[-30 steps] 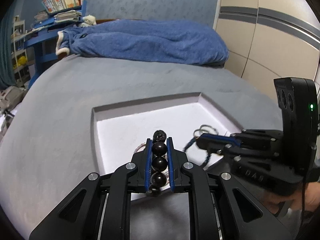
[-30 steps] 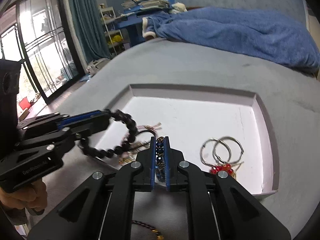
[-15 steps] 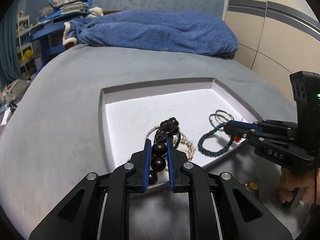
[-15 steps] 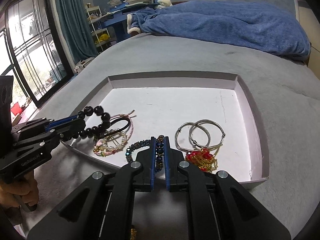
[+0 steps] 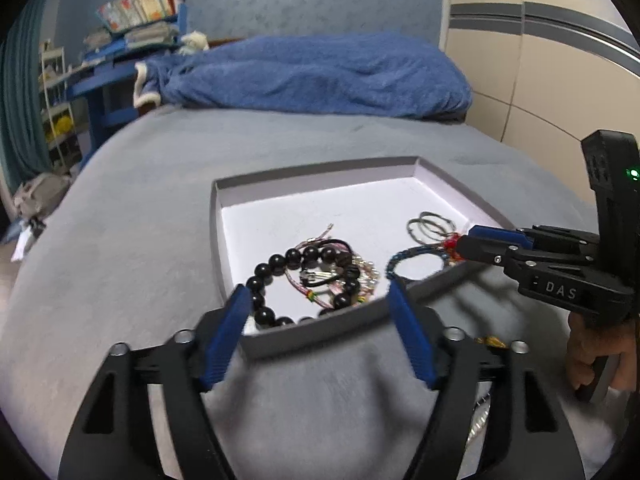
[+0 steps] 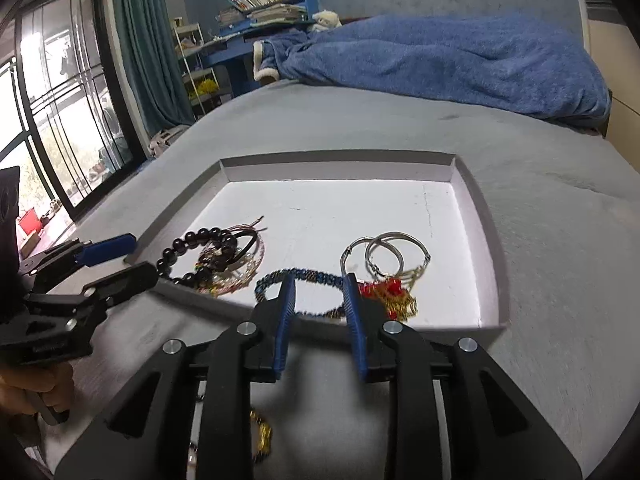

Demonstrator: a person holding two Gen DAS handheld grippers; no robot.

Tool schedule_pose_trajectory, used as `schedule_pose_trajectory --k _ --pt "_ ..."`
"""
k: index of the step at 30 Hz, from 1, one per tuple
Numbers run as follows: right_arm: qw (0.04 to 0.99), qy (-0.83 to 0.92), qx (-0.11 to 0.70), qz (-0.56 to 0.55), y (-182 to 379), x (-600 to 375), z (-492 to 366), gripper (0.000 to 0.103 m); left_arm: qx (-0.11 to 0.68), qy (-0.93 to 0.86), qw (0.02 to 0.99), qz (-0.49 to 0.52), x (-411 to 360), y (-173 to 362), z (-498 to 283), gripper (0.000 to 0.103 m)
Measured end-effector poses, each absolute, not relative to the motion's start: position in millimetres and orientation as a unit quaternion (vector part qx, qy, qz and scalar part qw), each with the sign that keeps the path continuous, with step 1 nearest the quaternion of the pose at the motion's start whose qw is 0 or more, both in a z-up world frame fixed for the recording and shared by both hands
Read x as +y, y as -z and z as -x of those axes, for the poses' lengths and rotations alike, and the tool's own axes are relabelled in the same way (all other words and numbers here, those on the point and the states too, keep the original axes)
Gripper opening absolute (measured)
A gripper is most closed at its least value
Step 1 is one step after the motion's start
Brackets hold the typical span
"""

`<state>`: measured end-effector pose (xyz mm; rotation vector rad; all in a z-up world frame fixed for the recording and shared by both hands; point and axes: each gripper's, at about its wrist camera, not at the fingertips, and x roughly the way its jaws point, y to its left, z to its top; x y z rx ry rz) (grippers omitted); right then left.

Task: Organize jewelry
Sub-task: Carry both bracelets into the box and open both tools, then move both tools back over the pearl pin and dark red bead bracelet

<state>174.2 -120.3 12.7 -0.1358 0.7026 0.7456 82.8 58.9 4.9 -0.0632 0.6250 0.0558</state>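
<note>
A shallow white tray [image 5: 304,208] [image 6: 336,164] lies on the grey bed. In it lie a black bead bracelet [image 5: 276,264] [image 6: 188,240], a blue bead bracelet [image 5: 416,256] [image 6: 312,276], two silver bangles [image 5: 430,224] [image 6: 384,248], a red and gold piece [image 6: 394,300] and thin cord bracelets [image 5: 332,280]. My left gripper [image 5: 318,296] is open at the tray's near edge, by the black bracelet. My right gripper [image 6: 318,290] is open, its fingers either side of the blue bracelet. Both are empty.
A blue blanket [image 5: 312,76] is heaped at the far end of the bed. More jewelry, gold [image 6: 262,436] and a silver chain [image 5: 478,424], lies on the bed under the grippers. A blue desk with books [image 6: 264,4] and a window [image 6: 52,120] are at left.
Both grippers have opened and let go: the black bracelet and the blue bracelet now lie in the tray. Both grippers have drawn back toward the tray's near edge.
</note>
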Motion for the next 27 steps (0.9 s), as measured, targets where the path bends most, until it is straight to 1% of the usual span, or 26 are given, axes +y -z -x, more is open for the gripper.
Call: schedule_pose_trajectory --k 2,9,11,13,14,20,21,22,23,24,26,27 --pt "0.872 -0.356 0.328 0.063 -14.7 -127.8 -165.9 0.033 0.306 -0.023 0.951 0.03 55.2 -5.6 -74.8 0.074" --pt "0.867 -0.366 0.332 0.067 -13.5 -138.4 -144.6 0.033 0.313 0.008 0.949 0.036 41.2 1.7 -51.4 0.076" --pt "0.86 -0.373 0.341 0.067 -10.2 -138.7 -139.7 0.038 0.322 0.012 0.946 0.03 35.2 7.1 -46.7 0.076" --pt "0.853 -0.382 0.347 0.072 -7.4 -136.6 -134.8 0.04 0.325 0.014 0.945 0.033 33.0 10.1 -41.7 0.076" --pt "0.848 -0.387 0.353 0.075 -5.7 -134.2 -133.1 0.042 0.326 0.015 0.945 0.035 32.7 10.9 -39.6 0.078" --pt "0.827 -0.391 0.383 0.128 10.8 -113.4 -125.8 0.041 0.336 0.01 0.941 0.045 34.4 17.2 -34.7 0.081" --pt "0.824 -0.392 0.386 0.133 13.6 -112.0 -124.3 0.039 0.339 0.01 0.94 0.047 34.8 18.6 -35.3 0.082" --pt "0.821 -0.391 0.392 0.142 17.2 -109.4 -123.3 0.029 0.342 0.011 0.939 0.048 34.8 19.6 -36.1 0.082" --pt "0.82 -0.39 0.393 0.146 18.6 -107.9 -123.2 0.023 0.344 0.011 0.938 0.048 34.7 20.5 -37.0 0.082" --pt "0.82 -0.389 0.392 0.147 18.6 -107.6 -122.6 0.022 0.347 0.011 0.937 0.047 34.5 21.5 -37.9 0.082" --pt "0.823 -0.386 0.392 0.144 18.6 -109.7 -122.5 0.01 0.346 0.014 0.937 0.045 33.4 21.2 -37.2 0.082" --pt "0.825 -0.384 0.392 0.139 18.4 -111.9 -123.5 0.009 0.344 0.015 0.938 0.044 32.7 20.7 -36.5 0.082"
